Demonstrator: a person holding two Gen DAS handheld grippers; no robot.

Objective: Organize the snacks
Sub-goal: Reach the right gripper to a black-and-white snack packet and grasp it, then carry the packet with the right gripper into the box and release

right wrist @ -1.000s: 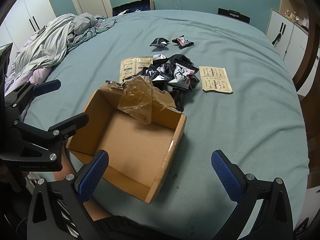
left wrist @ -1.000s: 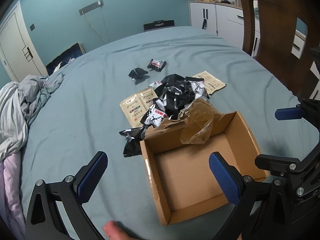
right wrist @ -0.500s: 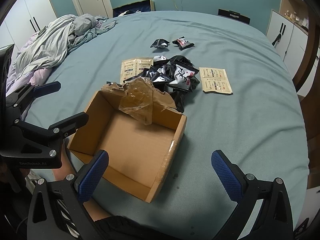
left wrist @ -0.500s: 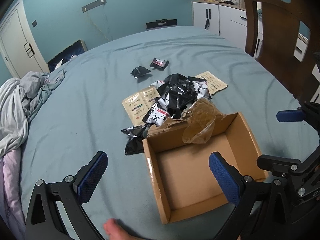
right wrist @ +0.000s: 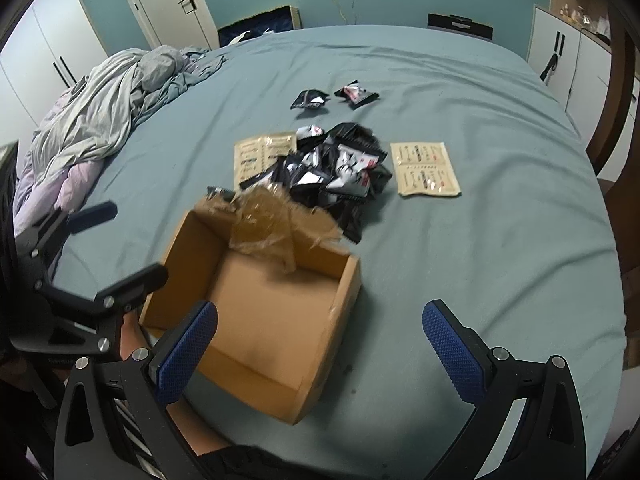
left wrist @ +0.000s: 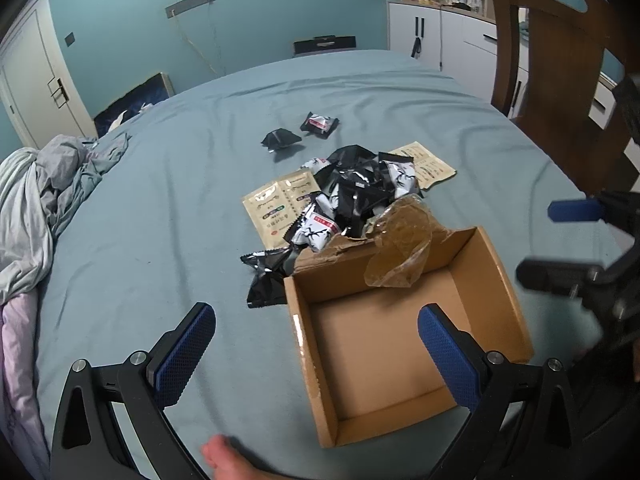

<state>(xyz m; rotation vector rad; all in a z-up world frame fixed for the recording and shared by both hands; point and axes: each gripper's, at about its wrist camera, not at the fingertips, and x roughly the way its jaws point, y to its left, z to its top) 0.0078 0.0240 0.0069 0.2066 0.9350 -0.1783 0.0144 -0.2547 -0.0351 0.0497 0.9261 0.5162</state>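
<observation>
While snack pile (left wrist: pixel 352 196) lies behind empty box (left wrist: pixel 404 344), left gripper (left wrist: pixel 316 344) and right gripper (right wrist: pixel 320 340) gape, holding nothing

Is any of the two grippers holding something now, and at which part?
Nothing is held. The left gripper and the right gripper are both open and empty above the cardboard box.

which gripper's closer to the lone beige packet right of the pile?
Right gripper: the beige packet lies ahead on its side. Left gripper sits across the box.

Cardboard box (right wrist: pixel 260 312) blurred — motion
</observation>
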